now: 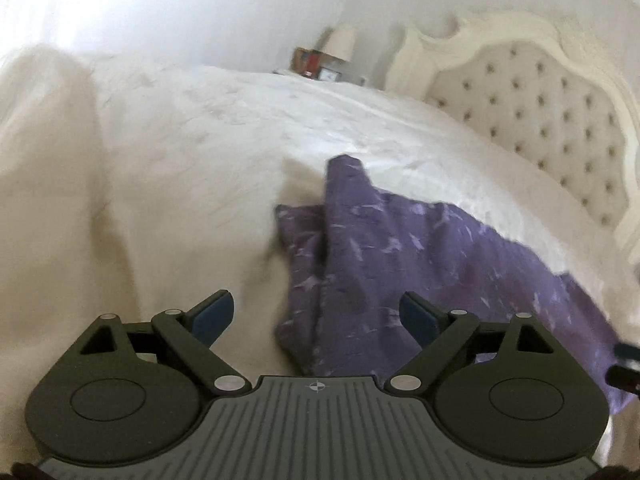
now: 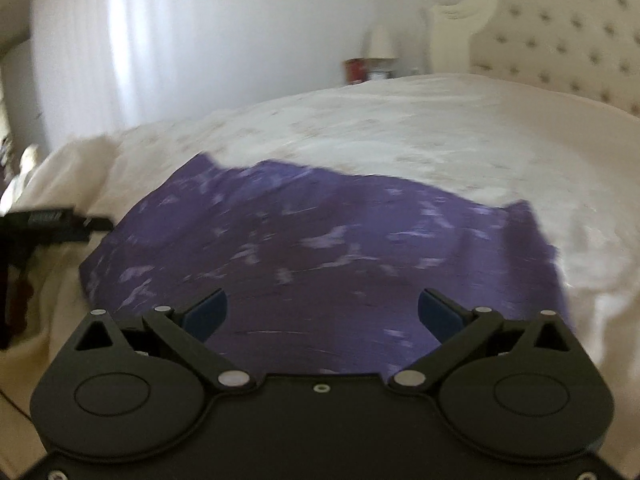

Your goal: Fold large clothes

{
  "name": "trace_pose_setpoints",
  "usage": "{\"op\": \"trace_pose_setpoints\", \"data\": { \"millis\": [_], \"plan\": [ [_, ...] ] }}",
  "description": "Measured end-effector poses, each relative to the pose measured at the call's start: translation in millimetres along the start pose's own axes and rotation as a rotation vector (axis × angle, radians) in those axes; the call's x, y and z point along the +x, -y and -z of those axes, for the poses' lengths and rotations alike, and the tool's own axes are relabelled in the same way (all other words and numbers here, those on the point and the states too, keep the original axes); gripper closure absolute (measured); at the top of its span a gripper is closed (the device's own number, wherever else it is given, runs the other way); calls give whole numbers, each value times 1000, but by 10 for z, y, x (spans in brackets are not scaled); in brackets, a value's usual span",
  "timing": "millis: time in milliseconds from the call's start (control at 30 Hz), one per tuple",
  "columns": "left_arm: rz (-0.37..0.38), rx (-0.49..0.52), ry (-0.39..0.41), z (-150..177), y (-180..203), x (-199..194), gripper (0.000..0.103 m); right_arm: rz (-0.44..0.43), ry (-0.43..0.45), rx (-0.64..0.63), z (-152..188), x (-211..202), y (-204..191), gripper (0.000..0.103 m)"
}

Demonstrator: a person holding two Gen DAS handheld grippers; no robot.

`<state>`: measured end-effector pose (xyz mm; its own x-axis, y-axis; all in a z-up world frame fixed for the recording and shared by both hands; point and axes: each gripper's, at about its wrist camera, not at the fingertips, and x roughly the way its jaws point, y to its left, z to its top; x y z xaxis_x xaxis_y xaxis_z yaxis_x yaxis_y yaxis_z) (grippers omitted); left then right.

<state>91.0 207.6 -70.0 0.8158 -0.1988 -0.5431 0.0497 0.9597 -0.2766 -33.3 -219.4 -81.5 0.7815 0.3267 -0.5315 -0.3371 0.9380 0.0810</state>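
Seen from the left wrist, the left tool (image 1: 316,314) is held with its jaws spread wide and nothing between them; its blue pads (image 1: 212,318) are clear of any cloth. To the left of this tool, only the cream bedcover (image 1: 168,152) is seen, rising in a soft fold at the far left. Ahead of the tool and to its right, the purple garment (image 1: 400,256) with pale markings is spread on the bed, one narrow end reaching away from the tool and the rest running off behind the right finger. Further ahead and to the right, a tufted headboard (image 1: 540,108) is seen, and a lamp (image 1: 344,42) stands beyond the far edge of the bed.

Seen from the right wrist, the right tool (image 2: 322,312) is likewise fully parted and empty. A dark part of the left tool is glimpsed at the left edge, beside the garment. The purple garment (image 2: 320,248) is laid flat directly ahead of and beneath the right tool's fingers, blurred by motion. To its right the bedcover (image 2: 480,140) is bare, with the headboard (image 2: 560,40) beyond.
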Motion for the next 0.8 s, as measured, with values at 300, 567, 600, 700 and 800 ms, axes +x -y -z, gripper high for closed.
{"op": "trace_pose_setpoints", "data": {
  "millis": [300, 567, 600, 700, 800],
  "plan": [
    [-87, -10, -106, -32, -29, 382, 1, 9, -105, -181, 40, 495, -255, 1],
    [-36, -99, -119, 66, -239, 430, 0, 239, -131, 133, 52, 524, 749, 1],
    [-35, -100, -119, 67, -240, 432, 0, 251, -137, 169, 68, 500, 870, 1],
    [-36, -97, -116, 53, -230, 439, 0, 186, -127, 253, 69, 363, 1102, 2],
    [-36, -97, -107, 59, -211, 445, 0, 126, -80, 292, 28, 151, 1191, 1]
  ]
}}
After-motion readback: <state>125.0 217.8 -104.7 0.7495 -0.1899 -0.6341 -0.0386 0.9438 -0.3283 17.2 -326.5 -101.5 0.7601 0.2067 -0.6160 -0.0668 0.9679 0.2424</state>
